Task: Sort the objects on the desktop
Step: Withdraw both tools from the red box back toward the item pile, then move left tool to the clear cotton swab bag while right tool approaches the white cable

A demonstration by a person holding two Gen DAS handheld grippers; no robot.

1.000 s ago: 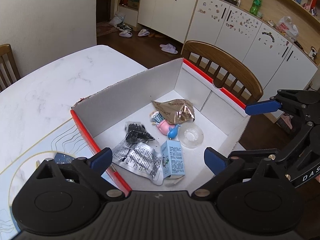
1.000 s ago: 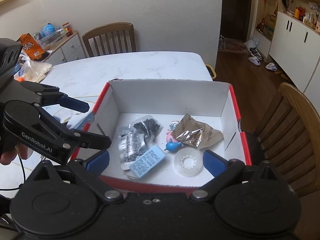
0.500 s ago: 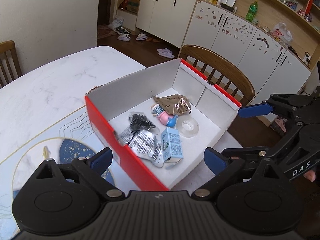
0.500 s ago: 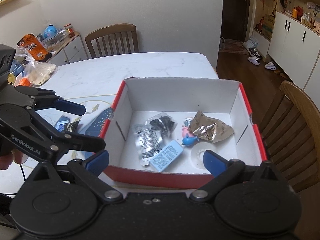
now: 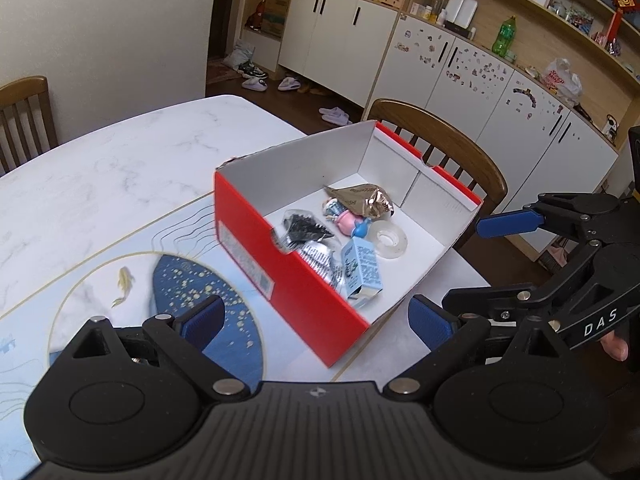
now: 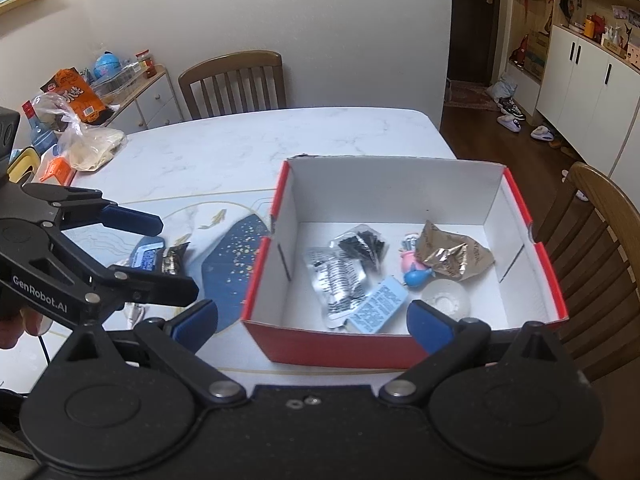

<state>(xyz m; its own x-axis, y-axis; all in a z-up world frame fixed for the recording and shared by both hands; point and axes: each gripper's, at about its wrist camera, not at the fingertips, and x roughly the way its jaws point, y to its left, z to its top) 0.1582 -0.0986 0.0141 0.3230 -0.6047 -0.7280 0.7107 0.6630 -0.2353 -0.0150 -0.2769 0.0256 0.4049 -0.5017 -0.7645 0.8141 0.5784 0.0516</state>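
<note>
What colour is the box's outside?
Red outside, white inside; the box shows this best in the left wrist view.

Black claws (image 5: 312, 320), blue pads (image 5: 430, 322) (lettering "DAS", "GenRobot.AI"), silver screws.

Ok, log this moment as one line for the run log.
left claw: open, empty | right claw: open, empty | red box: on table, holds tape roll, blue carton, foil packets | loose items left of box

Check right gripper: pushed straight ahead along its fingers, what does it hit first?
Probably the red box's near wall. The open right gripper sits just short of it, though height is unclear; aimed higher, it would clear the rim toward the light blue carton.
</note>
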